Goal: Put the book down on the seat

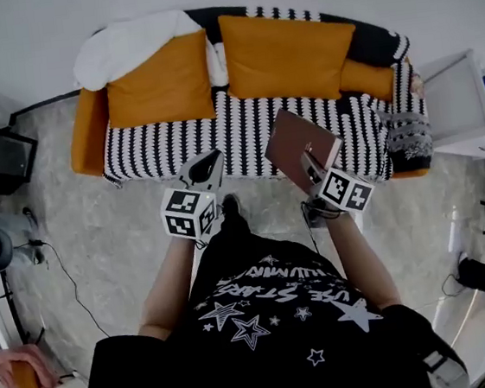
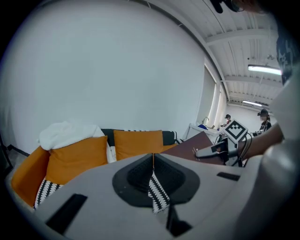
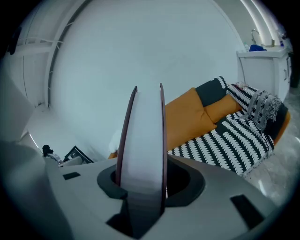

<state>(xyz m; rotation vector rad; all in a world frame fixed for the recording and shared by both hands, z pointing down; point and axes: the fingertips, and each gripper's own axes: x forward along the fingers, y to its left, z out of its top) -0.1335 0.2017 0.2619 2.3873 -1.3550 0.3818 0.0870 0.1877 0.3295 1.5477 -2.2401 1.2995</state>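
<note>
Book [image 1: 293, 139] is pinched in my right tongs [image 1: 310, 162] by the striped sofa seat [image 1: 244, 132]; my left tongs [image 1: 207, 161] are closed, empty.

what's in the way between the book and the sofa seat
Nothing visible. The book, clamped in the right gripper, is by a bare stretch of the seat's front edge; the orange cushions sit further back and a grey throw lies aside.
</note>
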